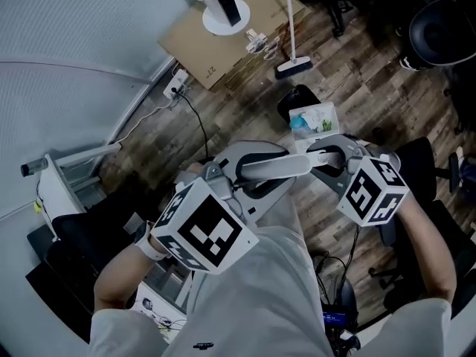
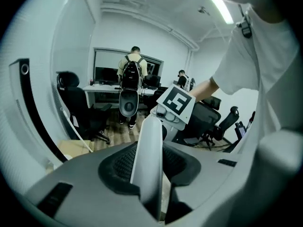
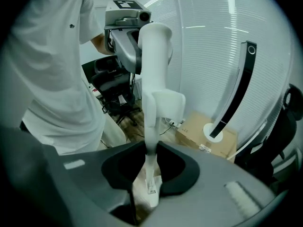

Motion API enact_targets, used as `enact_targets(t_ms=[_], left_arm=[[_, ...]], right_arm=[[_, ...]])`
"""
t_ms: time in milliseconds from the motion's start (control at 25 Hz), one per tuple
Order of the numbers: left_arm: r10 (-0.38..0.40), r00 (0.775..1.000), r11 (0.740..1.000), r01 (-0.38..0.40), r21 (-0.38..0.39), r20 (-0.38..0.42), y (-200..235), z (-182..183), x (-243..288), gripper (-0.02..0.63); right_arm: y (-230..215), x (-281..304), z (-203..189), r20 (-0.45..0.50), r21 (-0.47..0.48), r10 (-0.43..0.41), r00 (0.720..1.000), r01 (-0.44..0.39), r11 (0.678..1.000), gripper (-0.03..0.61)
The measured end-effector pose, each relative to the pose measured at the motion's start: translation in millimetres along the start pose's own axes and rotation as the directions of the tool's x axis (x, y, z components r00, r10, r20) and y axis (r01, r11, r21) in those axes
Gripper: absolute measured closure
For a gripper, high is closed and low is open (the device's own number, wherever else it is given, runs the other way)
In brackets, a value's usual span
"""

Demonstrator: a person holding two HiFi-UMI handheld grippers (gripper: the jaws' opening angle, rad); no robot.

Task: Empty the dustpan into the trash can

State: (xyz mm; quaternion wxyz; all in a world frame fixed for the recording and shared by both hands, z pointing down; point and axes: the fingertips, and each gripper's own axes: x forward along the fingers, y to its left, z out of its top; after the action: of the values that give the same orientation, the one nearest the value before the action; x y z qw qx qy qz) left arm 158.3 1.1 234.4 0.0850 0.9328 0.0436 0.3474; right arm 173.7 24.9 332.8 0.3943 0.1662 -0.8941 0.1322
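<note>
Dustpan handle (image 1: 279, 166) | between tools | left tool (image 2: 150, 170), right tool (image 3: 150, 174) both clamped on it

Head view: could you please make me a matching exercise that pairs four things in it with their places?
Things:
1. broom
2. white handle
3. round white base
4. power strip

Places:
A. standing on the cardboard
B. on the floor by the wall
C. gripped by the left claw and the right claw
D. head on the floor, right of the cardboard

Pairs: 1-D, 2-C, 3-A, 4-B
</note>
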Motion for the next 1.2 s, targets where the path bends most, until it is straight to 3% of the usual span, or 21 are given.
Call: enact_targets(t_ms=[240, 480, 800, 1200], left_arm=[[0.027, 0.998, 0.987, -0.016, -0.161, 0.063, 15.5, -24.7, -9.6, 0.500], [0.065, 0.988, 0.953, -0.019, -0.304, 0.141, 26.1, -44.5, -18.3, 0.503], [0.142, 0.967, 0.890, -0.031, -0.454, 0.211, 29.8, -84.2, -32.7, 0.505], [0.261, 0.922, 0.776, -0.024, -0.630, 0.287, 17.4, -138.6, -56.3, 0.506]], right_arm=[[-9.1, 20.3, 5.2, -0.135, -0.100, 0.097, 0.986, -0.111, 0.989, 0.492], [-14.5, 38.3, 11.5, -0.262, -0.159, 0.182, 0.948, -0.229, 0.960, 0.492], [-6.6, 69.3, 18.4, -0.455, -0.220, 0.272, 0.848, -0.403, 0.888, 0.492], [17.2, 110.1, 32.2, -0.597, -0.270, 0.302, 0.743, -0.540, 0.797, 0.491]])
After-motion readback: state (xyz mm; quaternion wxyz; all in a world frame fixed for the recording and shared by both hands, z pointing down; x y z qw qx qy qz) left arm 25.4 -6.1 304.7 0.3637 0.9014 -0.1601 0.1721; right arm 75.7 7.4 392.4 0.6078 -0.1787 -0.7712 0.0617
